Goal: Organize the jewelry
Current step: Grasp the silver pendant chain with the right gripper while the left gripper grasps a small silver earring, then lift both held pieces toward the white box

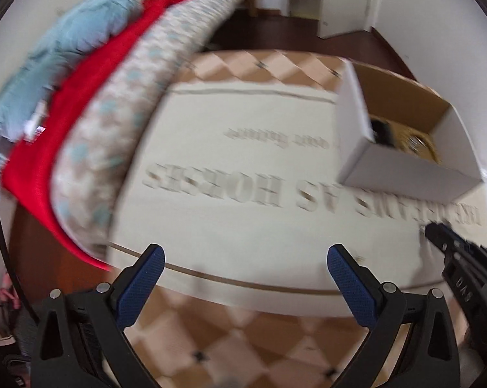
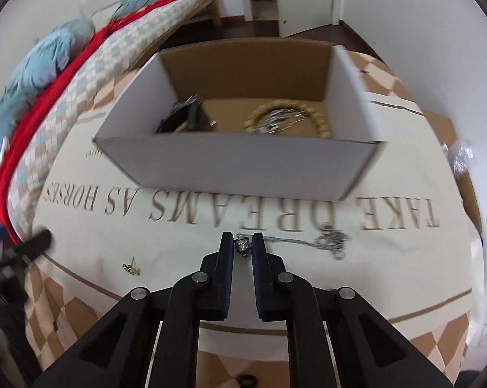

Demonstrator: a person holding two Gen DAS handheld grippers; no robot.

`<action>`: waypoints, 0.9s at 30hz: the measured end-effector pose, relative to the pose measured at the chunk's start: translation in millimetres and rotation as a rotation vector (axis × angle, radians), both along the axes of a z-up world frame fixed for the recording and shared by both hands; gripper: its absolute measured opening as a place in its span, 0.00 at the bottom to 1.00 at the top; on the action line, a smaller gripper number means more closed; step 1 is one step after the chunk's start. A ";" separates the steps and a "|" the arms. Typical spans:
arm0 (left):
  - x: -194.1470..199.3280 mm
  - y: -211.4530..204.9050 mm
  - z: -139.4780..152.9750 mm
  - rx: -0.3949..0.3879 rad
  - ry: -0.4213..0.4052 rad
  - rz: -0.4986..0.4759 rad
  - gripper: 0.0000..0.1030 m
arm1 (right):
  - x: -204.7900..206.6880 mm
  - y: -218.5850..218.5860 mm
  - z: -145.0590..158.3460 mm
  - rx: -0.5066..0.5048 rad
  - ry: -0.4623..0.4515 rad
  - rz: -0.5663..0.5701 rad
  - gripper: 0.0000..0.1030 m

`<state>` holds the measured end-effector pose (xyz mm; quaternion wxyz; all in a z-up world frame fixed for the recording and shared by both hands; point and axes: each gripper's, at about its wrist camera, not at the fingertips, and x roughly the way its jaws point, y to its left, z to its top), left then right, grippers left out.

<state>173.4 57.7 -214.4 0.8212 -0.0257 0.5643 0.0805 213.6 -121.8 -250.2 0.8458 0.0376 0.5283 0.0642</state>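
Left wrist view: your left tongs [image 1: 245,258] stand wide and empty over the worktop [image 1: 243,161]; the cardboard box [image 1: 405,174] sits far right. Right wrist view: your right tongs [image 2: 243,245] pinch the silver necklace [image 2: 327,242] by its near end; next, I judge, lift it into the box.

We see the box [image 2: 240,165] on the table [image 2: 308,278], at 12 o'clock from the right tool [image 2: 242,242]. In the box, a bead bracelet [image 2: 321,123] lies at 3 o'clock of a dark item [image 2: 182,118]. Between the tool's tips sits one end of the necklace [image 2: 330,239], which runs toward 3 o'clock. An earring [image 2: 131,268] lies at 9 o'clock. The bed [image 2: 114,61] stands at 10 o'clock.
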 end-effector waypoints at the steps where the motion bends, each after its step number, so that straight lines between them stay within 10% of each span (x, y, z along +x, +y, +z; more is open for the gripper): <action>1: 0.6 -8.9 -5.1 -0.018 0.014 -0.019 0.99 | -1.7 -7.2 4.0 0.003 -0.006 -0.015 0.11; 8: 7.1 -58.9 -26.6 -0.063 0.063 -0.118 0.79 | -8.3 -43.6 17.6 0.005 -0.019 -0.080 0.11; 18: 8.8 -77.8 -31.4 -0.058 0.058 -0.167 0.06 | -13.2 -59.0 28.1 0.019 -0.037 -0.104 0.12; 27: 2.2 -77.2 -19.8 -0.071 0.040 -0.173 0.06 | -15.1 -57.5 51.7 0.057 -0.081 -0.103 0.11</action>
